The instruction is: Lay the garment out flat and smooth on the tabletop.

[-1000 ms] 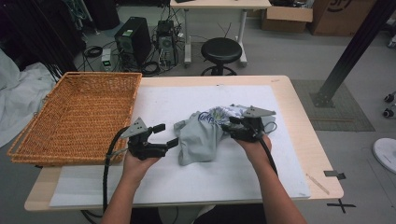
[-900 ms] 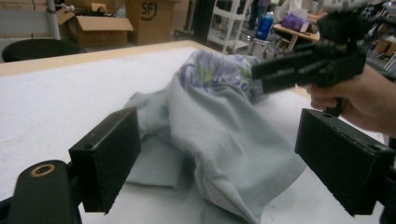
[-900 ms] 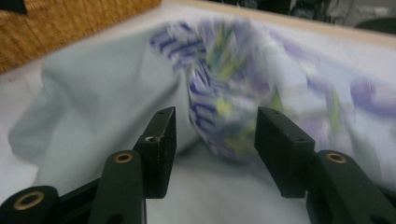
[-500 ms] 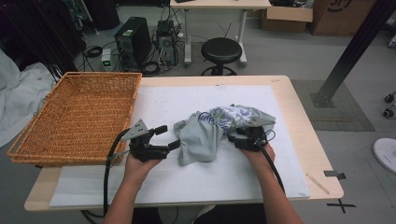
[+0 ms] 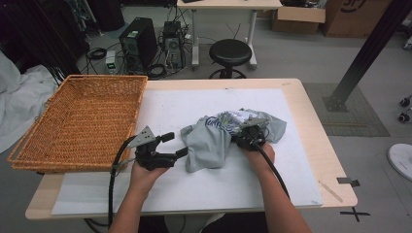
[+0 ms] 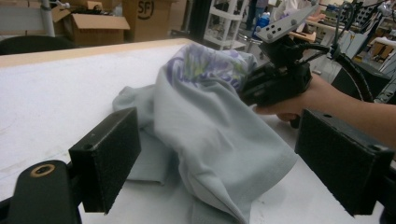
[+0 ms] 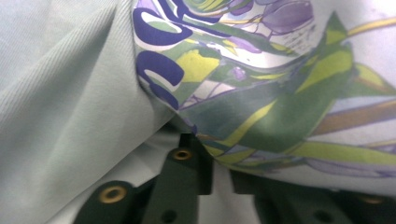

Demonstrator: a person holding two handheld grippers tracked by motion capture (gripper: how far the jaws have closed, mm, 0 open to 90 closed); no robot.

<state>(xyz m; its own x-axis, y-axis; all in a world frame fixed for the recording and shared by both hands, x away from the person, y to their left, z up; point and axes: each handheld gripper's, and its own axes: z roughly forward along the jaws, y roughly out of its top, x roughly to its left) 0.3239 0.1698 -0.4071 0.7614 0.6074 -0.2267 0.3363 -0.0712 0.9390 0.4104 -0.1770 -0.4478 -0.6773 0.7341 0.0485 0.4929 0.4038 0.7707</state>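
right tool | jaws just closing, now pinching printed fold of shirt mid-surface, right of centre | left tool gaping wide, empty, beside shirt's left edge | grasp looks secured, lift possible next

The shirt in my right claw is soft matt cloth, finely ribbed, pale grey-green with a smooth printed patch. My left claw has matt black plastic, its pads slightly grainy. The desk shows pale smooth wood under a white matt sheet. The basket is rough woven wicker.
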